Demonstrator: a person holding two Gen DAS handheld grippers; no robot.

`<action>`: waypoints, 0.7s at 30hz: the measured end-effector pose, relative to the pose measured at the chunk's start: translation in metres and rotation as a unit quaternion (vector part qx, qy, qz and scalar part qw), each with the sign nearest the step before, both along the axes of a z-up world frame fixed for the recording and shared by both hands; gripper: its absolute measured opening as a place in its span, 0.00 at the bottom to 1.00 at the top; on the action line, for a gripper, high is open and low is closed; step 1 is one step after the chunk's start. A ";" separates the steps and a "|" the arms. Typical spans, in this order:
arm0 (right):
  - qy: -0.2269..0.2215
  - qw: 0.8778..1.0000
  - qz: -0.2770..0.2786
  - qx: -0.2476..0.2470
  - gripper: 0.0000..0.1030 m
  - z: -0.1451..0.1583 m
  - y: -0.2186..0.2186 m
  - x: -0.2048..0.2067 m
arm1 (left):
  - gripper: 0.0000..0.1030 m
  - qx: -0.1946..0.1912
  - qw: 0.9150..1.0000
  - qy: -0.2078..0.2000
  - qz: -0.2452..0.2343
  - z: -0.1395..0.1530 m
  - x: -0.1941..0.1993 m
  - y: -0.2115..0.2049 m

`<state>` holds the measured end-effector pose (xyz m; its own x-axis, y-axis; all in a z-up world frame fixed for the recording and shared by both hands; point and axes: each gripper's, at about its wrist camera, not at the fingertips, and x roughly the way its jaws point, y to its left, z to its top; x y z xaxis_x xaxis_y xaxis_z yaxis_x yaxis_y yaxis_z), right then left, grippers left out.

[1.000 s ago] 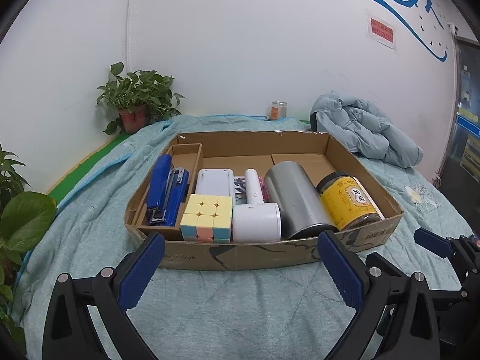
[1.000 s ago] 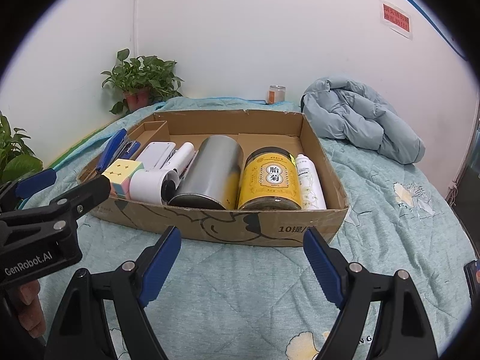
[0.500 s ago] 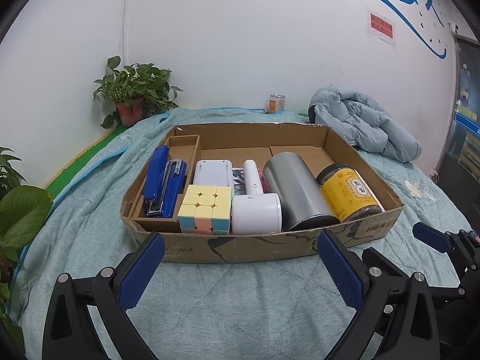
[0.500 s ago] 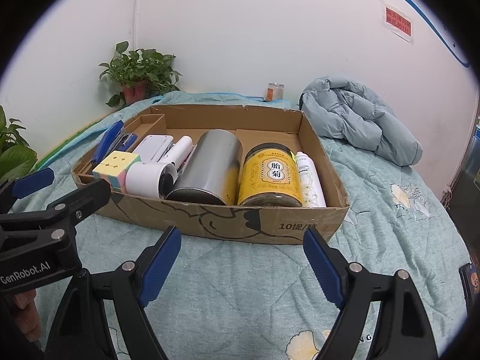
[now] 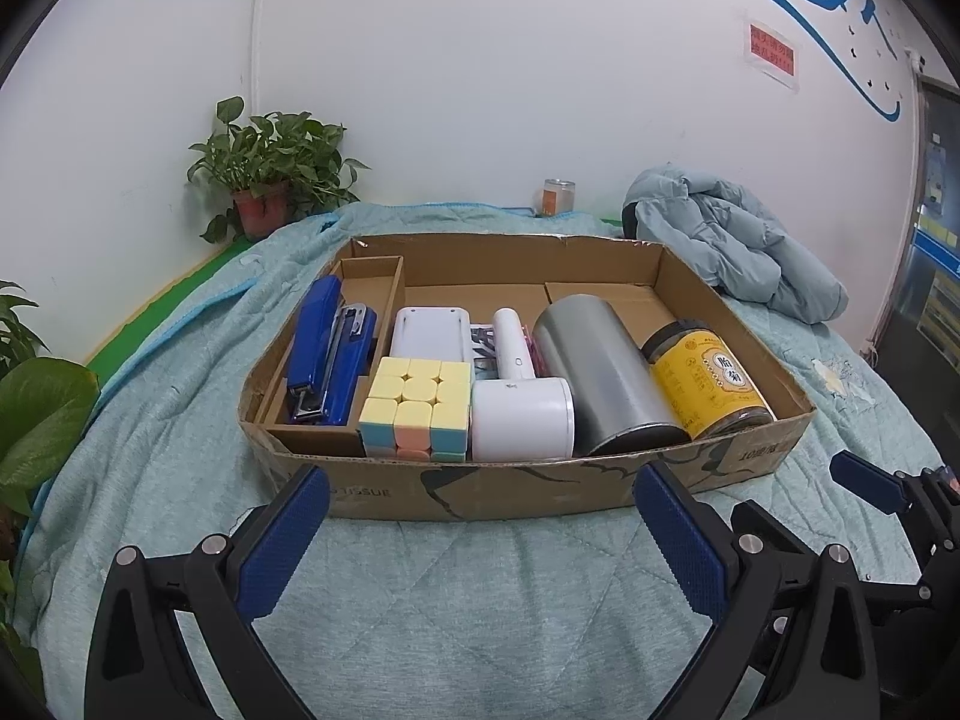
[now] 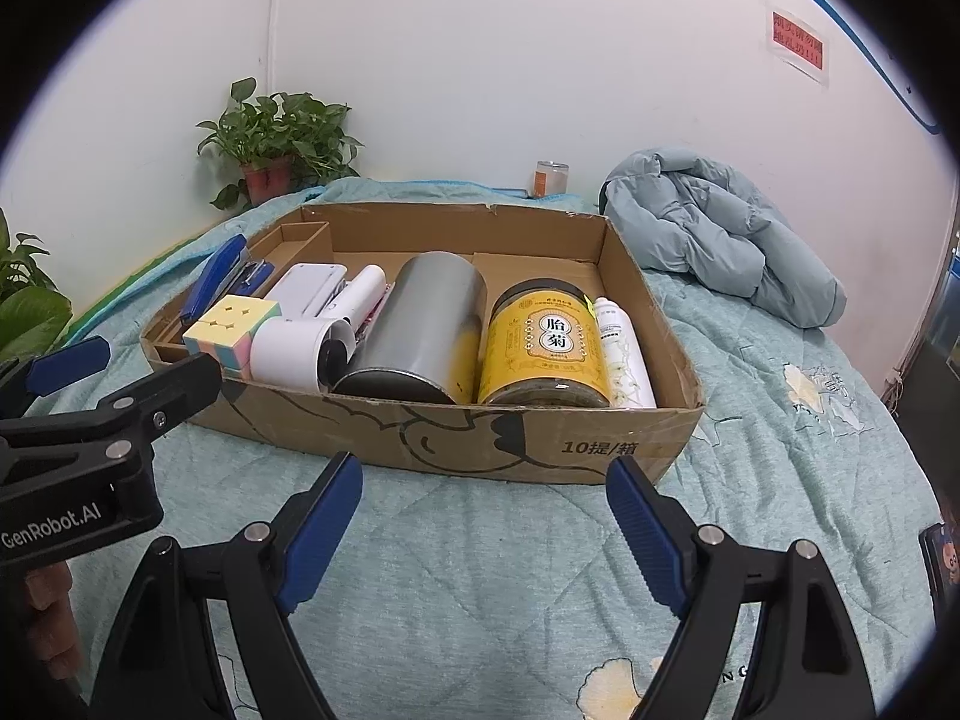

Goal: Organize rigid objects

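Note:
A shallow cardboard box (image 5: pixel 528 489) (image 6: pixel 456 438) lies on a teal quilt. Inside it are blue staplers (image 5: pixel 327 354) (image 6: pixel 225 276) in a left compartment, a pastel puzzle cube (image 5: pixel 417 405) (image 6: pixel 231 324), a white hair dryer (image 5: pixel 519 414) (image 6: pixel 300 348), a steel tumbler (image 5: pixel 600 381) (image 6: pixel 420 330), a yellow jar (image 5: pixel 708 384) (image 6: pixel 546 348) and a white bottle (image 6: pixel 621 354). My left gripper (image 5: pixel 480 525) hangs open just in front of the box. My right gripper (image 6: pixel 483 516) is also open before the box's front wall, holding nothing.
A pale blue padded jacket (image 5: pixel 732 252) (image 6: pixel 720 240) lies at the back right. A potted plant (image 5: pixel 270 168) (image 6: pixel 276 144) and a small jar (image 5: pixel 558 197) stand by the wall. Leaves (image 5: pixel 36 414) show at the left edge.
The view of both grippers shifted slightly; the box sits a little lower in the frames. Both grippers stay open and empty.

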<state>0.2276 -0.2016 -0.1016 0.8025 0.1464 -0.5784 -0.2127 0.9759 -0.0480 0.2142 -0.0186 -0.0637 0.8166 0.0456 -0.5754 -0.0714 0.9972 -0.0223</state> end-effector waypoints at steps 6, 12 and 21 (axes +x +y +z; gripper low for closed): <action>0.003 1.000 0.001 -0.001 0.81 -0.002 0.000 0.001 | 0.99 0.002 1.000 0.002 -0.001 -0.002 0.000 -0.002; 0.002 1.000 -0.002 -0.001 0.81 -0.002 0.000 0.001 | 0.99 0.001 1.000 0.003 -0.001 -0.003 0.001 -0.003; 0.002 1.000 -0.001 -0.001 0.81 -0.002 -0.001 0.002 | 0.99 0.004 1.000 0.001 -0.003 -0.003 0.003 -0.003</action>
<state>0.2291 -0.2027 -0.1033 0.8004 0.1439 -0.5819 -0.2113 0.9762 -0.0493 0.2174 -0.0213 -0.0671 0.8155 0.0461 -0.5769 -0.0661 0.9977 -0.0138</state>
